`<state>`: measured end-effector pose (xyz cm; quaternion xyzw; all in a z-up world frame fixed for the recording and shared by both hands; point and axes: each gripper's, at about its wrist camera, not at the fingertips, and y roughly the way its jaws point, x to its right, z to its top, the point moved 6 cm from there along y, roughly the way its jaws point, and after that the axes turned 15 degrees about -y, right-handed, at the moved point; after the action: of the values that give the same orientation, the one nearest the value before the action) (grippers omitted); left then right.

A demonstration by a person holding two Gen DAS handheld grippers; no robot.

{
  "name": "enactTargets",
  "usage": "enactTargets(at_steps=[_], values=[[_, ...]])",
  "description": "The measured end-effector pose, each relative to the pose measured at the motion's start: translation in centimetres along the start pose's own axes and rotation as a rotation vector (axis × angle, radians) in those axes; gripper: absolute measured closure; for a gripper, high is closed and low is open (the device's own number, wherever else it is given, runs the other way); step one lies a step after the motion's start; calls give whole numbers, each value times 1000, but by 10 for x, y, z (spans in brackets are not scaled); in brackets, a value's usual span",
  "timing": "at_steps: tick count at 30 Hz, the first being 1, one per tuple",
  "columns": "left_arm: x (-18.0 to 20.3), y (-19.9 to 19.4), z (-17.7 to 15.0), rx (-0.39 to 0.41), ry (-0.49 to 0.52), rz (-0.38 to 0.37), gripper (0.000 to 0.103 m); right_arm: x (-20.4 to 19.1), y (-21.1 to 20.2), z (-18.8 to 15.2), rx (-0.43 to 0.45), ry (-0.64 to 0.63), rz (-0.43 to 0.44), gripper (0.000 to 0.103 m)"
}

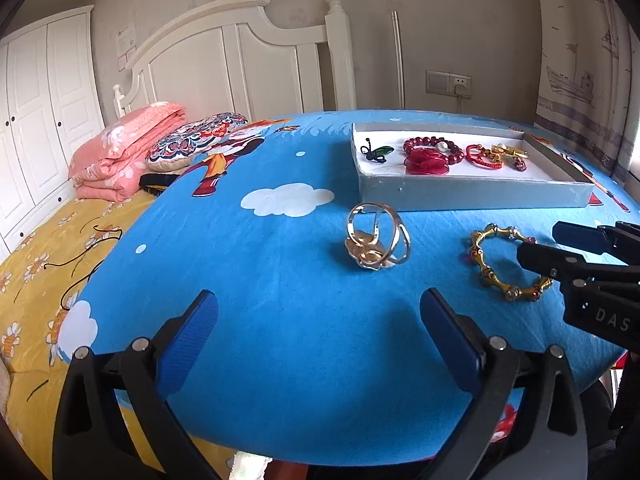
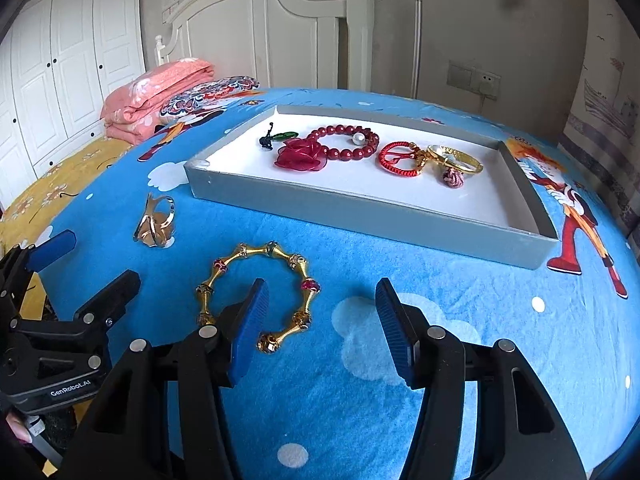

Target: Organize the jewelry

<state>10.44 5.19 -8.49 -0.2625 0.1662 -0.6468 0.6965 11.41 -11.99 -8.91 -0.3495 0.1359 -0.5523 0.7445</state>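
Observation:
A gold bangle with red stones (image 2: 272,250) lies on the blue cartoon cloth (image 2: 440,360). My right gripper (image 2: 320,296) hangs open just above it. Its left finger (image 2: 248,328) covers the inside of the loop, and the bangle's right side lies between the pads without touching them. To the left lies a silver and gold ring-shaped clip (image 1: 376,240), with my left gripper (image 1: 318,308) open and empty a little short of it. The grey tray (image 2: 360,208) behind holds a red bead bracelet (image 2: 344,140), a red flower (image 2: 300,154), a red cord bracelet (image 2: 396,160) and other pieces.
The cloth-covered table curves away to its edge at the left and front. Beyond the left edge is a bed with a yellow sheet (image 1: 44,248), a folded pink quilt (image 1: 120,148) and a patterned pillow (image 1: 192,140). A white headboard and wardrobe stand behind.

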Motion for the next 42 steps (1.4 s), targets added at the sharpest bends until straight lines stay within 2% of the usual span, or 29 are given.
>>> enactTargets(at_steps=[4,7,8,16,24,26,28,31,32,33,34,35,36,37,42], values=[[-4,3,1,-19,-33,-15,5,-6,2,4,13,-24,-12,68],[-4,7,4,-35,-52,-25,5,-11,-1,3,27,-57,-17,90],[-4,8,5,-37,-56,-30,5,-12,-2,2,31,-68,-25,93],[18,9,17,-26,-50,-56,5,6,-12,-12,43,-28,-64,93],[37,26,31,-49,-68,12,5,23,-21,-26,46,18,-72,93],[38,33,31,-57,-69,33,7,27,-22,-28,49,29,-71,93],[40,37,31,-64,-57,47,14,31,-23,-31,51,39,-71,93],[41,39,32,-60,-51,57,15,37,-26,-35,56,58,-70,93],[42,39,32,-59,-48,62,17,39,-27,-37,58,64,-69,93],[42,41,32,-61,-43,67,25,41,-28,-38,59,69,-69,92],[43,43,31,-69,-38,72,41,42,-29,-39,60,73,-69,92],[43,46,29,-82,-35,73,53,44,-29,-40,61,78,-68,92],[44,47,28,-82,-41,42,67,45,-30,-41,62,83,-67,92],[43,46,27,-81,-46,40,74,47,-31,-42,64,89,-64,92],[53,40,22,-76,-30,9,74,50,-33,-46,65,99,-52,91]])
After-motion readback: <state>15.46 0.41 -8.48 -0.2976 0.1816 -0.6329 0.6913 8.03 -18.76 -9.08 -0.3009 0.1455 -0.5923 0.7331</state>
